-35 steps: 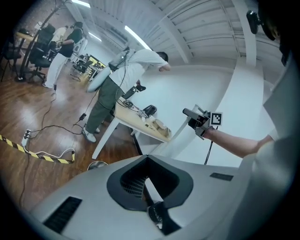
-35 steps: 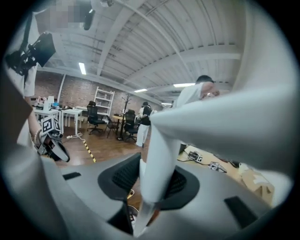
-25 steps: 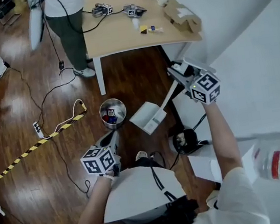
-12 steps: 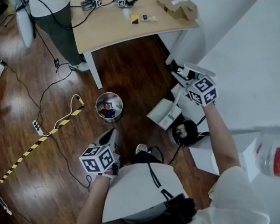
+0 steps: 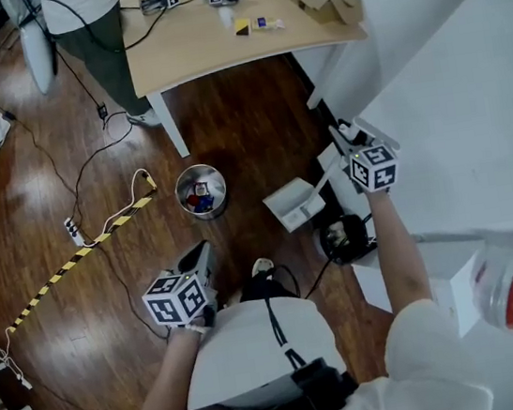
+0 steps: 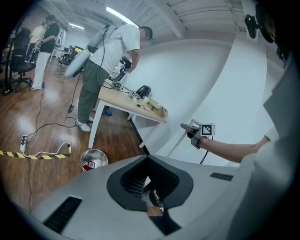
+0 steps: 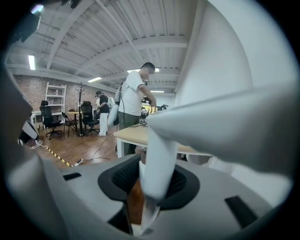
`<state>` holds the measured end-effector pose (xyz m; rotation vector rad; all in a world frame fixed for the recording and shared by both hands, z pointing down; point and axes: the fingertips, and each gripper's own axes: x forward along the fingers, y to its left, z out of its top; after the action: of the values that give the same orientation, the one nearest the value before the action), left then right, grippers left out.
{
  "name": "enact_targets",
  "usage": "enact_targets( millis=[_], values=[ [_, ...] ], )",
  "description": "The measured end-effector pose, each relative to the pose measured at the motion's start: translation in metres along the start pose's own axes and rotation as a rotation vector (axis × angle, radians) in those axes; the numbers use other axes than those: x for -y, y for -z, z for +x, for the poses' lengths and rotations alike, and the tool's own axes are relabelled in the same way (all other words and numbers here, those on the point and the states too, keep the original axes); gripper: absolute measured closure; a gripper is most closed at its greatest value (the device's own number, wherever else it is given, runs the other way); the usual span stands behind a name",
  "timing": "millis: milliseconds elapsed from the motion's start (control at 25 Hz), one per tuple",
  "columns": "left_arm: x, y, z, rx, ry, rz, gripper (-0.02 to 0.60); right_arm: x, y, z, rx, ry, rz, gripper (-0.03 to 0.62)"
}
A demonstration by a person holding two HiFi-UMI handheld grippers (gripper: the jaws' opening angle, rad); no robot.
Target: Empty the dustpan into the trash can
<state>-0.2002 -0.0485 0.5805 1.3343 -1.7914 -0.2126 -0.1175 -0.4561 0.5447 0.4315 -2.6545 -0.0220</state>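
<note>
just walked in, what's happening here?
A person holds the dustpan by its handle in the right gripper, beside the trash can, not over it. The trash can has small items inside. The left gripper is empty, its jaws together.

- White short-sleeved top (image 5: 249, 352), with a black cable (image 5: 285, 333) running down its front.
- Left gripper (image 5: 204, 251) and right gripper (image 5: 334, 131): pale grey shells, dark ribbed pads (image 6: 133, 180).
- Each carries a cube of black-and-white square markers.
</note>
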Motion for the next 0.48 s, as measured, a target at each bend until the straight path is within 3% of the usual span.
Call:
enact_targets(
  millis=[160, 480],
  values=[
    [0.001, 0.007, 0.003, -0.017, -0.014, -0.004, 0.592, 0.003, 0.024, 0.014, 0.008, 0.025, 0.070, 0.454],
    [-0.004, 0.012, 0.002, -0.024, -0.043, -0.017, 0.592, -0.001, 0.074, 0.032, 0.017, 0.161, 0.176, 0.450]
  ],
)
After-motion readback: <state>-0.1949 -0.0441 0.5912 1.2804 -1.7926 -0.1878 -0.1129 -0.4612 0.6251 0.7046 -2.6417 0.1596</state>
